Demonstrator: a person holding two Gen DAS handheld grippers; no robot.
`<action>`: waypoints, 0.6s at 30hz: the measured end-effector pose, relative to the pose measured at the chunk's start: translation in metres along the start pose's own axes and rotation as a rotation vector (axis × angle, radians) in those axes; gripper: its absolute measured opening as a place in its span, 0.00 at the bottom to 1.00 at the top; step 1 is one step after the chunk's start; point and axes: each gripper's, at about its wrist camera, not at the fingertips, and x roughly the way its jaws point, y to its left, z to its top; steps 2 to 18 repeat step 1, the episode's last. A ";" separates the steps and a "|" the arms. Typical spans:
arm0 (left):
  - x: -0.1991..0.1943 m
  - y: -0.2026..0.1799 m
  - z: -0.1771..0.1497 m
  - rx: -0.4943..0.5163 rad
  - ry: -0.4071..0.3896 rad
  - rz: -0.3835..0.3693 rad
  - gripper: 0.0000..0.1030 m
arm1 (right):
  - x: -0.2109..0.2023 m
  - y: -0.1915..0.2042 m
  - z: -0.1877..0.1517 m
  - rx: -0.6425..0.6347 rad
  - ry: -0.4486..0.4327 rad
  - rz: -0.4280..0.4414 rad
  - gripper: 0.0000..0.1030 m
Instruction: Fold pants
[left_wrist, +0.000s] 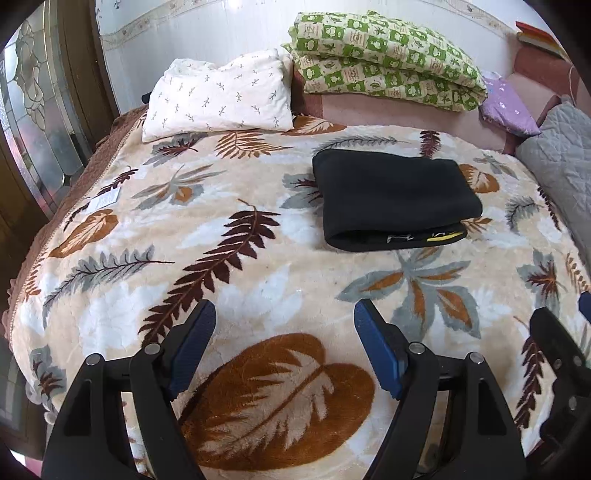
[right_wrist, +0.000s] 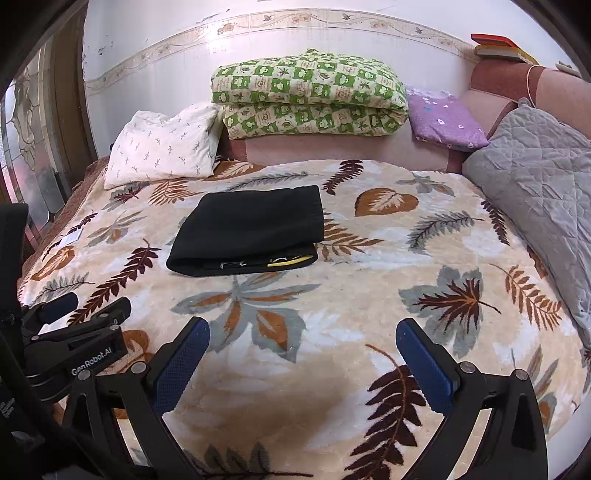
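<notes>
The black pants (left_wrist: 395, 199) lie folded into a compact rectangle on the leaf-patterned blanket (left_wrist: 221, 280), toward the head of the bed; a yellow and white print shows at the near folded edge. They also show in the right wrist view (right_wrist: 247, 230). My left gripper (left_wrist: 284, 321) is open and empty, held above the blanket well short of the pants. My right gripper (right_wrist: 303, 336) is open and empty too, beside the left one, which shows at the left edge (right_wrist: 70, 314).
A white pillow (left_wrist: 218, 98), a folded green checked quilt (left_wrist: 388, 55) and a purple cushion (left_wrist: 509, 107) lie along the headboard. A grey quilted cover (right_wrist: 535, 184) lies on the right. A glass door (left_wrist: 40, 110) stands left of the bed.
</notes>
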 end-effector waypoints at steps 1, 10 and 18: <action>-0.001 0.001 0.002 -0.003 -0.005 -0.003 0.75 | 0.000 0.000 0.000 0.002 -0.001 -0.001 0.99; -0.001 0.001 0.002 -0.003 -0.005 -0.003 0.75 | 0.000 0.000 0.000 0.002 -0.001 -0.001 0.99; -0.001 0.001 0.002 -0.003 -0.005 -0.003 0.75 | 0.000 0.000 0.000 0.002 -0.001 -0.001 0.99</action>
